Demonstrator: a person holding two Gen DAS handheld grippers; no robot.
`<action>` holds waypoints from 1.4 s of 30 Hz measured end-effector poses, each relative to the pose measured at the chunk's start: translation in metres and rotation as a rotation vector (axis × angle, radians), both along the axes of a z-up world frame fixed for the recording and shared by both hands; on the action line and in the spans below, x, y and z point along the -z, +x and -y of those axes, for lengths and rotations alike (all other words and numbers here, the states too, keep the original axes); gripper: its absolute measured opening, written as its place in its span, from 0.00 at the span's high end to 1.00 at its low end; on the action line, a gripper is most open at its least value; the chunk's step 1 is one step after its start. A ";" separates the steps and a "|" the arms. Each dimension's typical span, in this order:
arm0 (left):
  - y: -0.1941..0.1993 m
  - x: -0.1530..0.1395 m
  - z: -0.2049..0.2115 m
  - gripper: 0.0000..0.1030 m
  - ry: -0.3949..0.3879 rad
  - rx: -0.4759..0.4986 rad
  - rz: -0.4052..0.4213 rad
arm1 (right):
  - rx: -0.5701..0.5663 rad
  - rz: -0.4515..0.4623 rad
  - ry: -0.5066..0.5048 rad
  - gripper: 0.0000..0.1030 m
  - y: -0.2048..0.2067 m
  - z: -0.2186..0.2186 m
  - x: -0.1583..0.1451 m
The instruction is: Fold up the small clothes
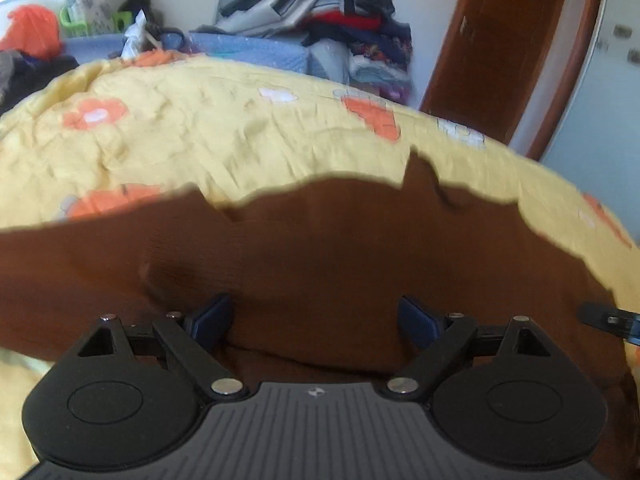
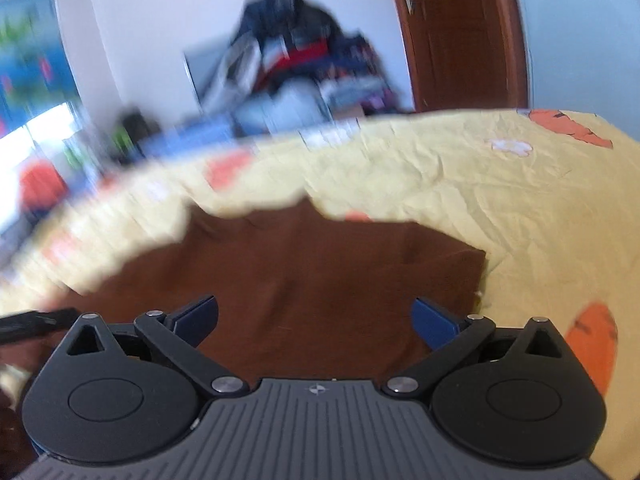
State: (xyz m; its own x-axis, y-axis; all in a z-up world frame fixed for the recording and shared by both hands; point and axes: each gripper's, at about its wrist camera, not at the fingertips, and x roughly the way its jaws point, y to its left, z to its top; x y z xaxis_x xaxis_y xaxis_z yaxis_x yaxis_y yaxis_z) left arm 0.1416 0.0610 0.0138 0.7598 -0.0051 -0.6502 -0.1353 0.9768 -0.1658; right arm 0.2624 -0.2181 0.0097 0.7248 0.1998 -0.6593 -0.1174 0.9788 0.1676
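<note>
A brown garment (image 1: 320, 248) lies spread flat on a yellow quilt with orange flowers (image 1: 200, 132). My left gripper (image 1: 316, 320) is open just above the garment's near part, holding nothing. The right gripper's tip (image 1: 608, 320) shows at the right edge of this view. In the right wrist view the same brown garment (image 2: 320, 264) lies on the quilt (image 2: 520, 200), with its right edge close by. My right gripper (image 2: 316, 320) is open over the garment, holding nothing. The left gripper's tip (image 2: 32, 324) shows at the left edge. This view is motion blurred.
A tall pile of clothes (image 1: 328, 12) stands behind the bed against the wall. A brown wooden door (image 1: 508, 48) is at the back right. An orange item (image 1: 32, 28) and green baskets (image 1: 76, 20) sit at the far left.
</note>
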 end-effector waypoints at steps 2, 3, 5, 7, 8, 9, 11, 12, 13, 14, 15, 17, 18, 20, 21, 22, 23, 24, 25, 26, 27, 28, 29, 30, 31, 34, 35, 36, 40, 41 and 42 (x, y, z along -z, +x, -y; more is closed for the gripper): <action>0.001 0.006 0.005 0.10 0.066 0.038 0.008 | -0.011 0.011 -0.086 0.00 0.002 -0.005 0.014; 0.001 0.008 0.005 0.09 0.079 0.058 0.009 | -0.031 0.031 -0.132 0.00 -0.001 -0.009 0.020; -0.002 0.007 0.003 0.09 0.084 0.086 0.010 | -0.031 0.048 -0.141 0.00 -0.007 -0.011 0.022; -0.014 -0.001 -0.009 0.09 0.078 0.058 0.031 | -0.029 0.048 -0.132 0.00 -0.007 -0.009 0.022; -0.027 -0.007 -0.020 0.09 0.058 0.032 0.062 | -0.029 0.048 -0.136 0.00 -0.008 -0.009 0.023; -0.042 -0.014 -0.033 0.09 0.033 -0.003 0.095 | -0.029 0.050 -0.139 0.00 -0.009 -0.010 0.022; -0.078 -0.023 -0.069 0.09 -0.023 -0.109 0.152 | -0.027 0.052 -0.133 0.00 -0.011 -0.010 0.021; -0.097 -0.026 -0.090 0.09 -0.058 -0.172 0.173 | -0.026 0.053 -0.132 0.00 -0.010 -0.010 0.019; -0.115 -0.027 -0.114 0.09 -0.100 -0.241 0.187 | -0.025 0.053 -0.132 0.00 -0.009 -0.010 0.018; -0.133 -0.027 -0.140 0.09 -0.146 -0.318 0.193 | -0.025 0.053 -0.134 0.00 -0.011 -0.011 0.017; -0.151 -0.026 -0.168 0.09 -0.196 -0.407 0.197 | -0.025 0.053 -0.135 0.00 -0.010 -0.011 0.018; -0.186 -0.019 -0.225 0.09 -0.320 -0.608 0.194 | -0.025 0.054 -0.136 0.00 -0.011 -0.011 0.017; -0.203 -0.014 -0.252 0.09 -0.391 -0.702 0.200 | -0.024 0.055 -0.135 0.00 -0.011 -0.010 0.017; -0.230 -0.004 -0.295 0.09 -0.502 -0.874 0.201 | -0.024 0.055 -0.135 0.00 -0.011 -0.010 0.017; -0.239 -0.001 -0.310 0.09 -0.534 -0.935 0.201 | -0.023 0.055 -0.134 0.00 -0.011 -0.010 0.017; -0.245 0.001 -0.321 0.09 -0.551 -0.970 0.208 | -0.022 0.056 -0.133 0.00 -0.012 -0.010 0.017; -0.248 0.003 -0.328 0.10 -0.556 -0.985 0.219 | -0.021 0.057 -0.131 0.00 -0.012 -0.009 0.017; -0.247 0.004 -0.333 0.10 -0.551 -0.994 0.222 | -0.021 0.057 -0.132 0.00 -0.012 -0.010 0.017; -0.245 0.005 -0.336 0.10 -0.544 -1.001 0.221 | -0.020 0.057 -0.131 0.00 -0.012 -0.010 0.017; -0.242 0.006 -0.336 0.10 -0.533 -0.998 0.233 | -0.020 0.057 -0.129 0.00 -0.012 -0.009 0.017; -0.238 0.007 -0.337 0.11 -0.518 -0.993 0.236 | -0.019 0.057 -0.127 0.00 -0.012 -0.009 0.017; -0.234 0.006 -0.336 0.14 -0.492 -0.990 0.232 | -0.019 0.058 -0.126 0.00 -0.012 -0.009 0.017; -0.230 0.006 -0.334 0.26 -0.462 -0.985 0.220 | -0.019 0.058 -0.124 0.00 -0.012 -0.009 0.017; -0.224 0.005 -0.331 0.42 -0.421 -0.988 0.202 | -0.018 0.058 -0.123 0.00 -0.012 -0.009 0.017; -0.217 0.005 -0.330 0.53 -0.381 -0.989 0.176 | -0.018 0.058 -0.123 0.00 -0.012 -0.009 0.017; -0.207 0.005 -0.328 0.83 -0.322 -0.965 0.124 | -0.015 0.059 -0.120 0.00 -0.013 -0.008 0.016; -0.204 0.006 -0.329 0.93 -0.318 -0.954 0.106 | -0.014 0.060 -0.118 0.00 -0.013 -0.008 0.016; -0.202 0.005 -0.329 0.94 -0.312 -0.955 0.093 | -0.014 0.061 -0.115 0.00 -0.013 -0.008 0.016; -0.194 -0.027 -0.305 0.95 -0.262 -0.939 0.162 | -0.010 0.064 -0.100 0.00 -0.015 -0.006 0.016; -0.186 -0.041 -0.292 0.95 -0.232 -0.901 0.202 | -0.009 0.065 -0.097 0.00 -0.015 -0.006 0.015; -0.177 -0.055 -0.274 0.95 -0.201 -0.857 0.239 | -0.009 0.065 -0.096 0.00 -0.015 -0.006 0.015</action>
State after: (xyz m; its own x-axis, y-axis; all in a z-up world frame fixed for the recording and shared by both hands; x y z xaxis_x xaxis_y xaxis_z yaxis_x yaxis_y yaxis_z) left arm -0.0352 0.3349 0.0688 0.6701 0.5270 -0.5227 -0.7415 0.5074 -0.4390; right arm 0.2474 -0.2121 -0.0054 0.7651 0.1448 -0.6275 -0.1340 0.9889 0.0647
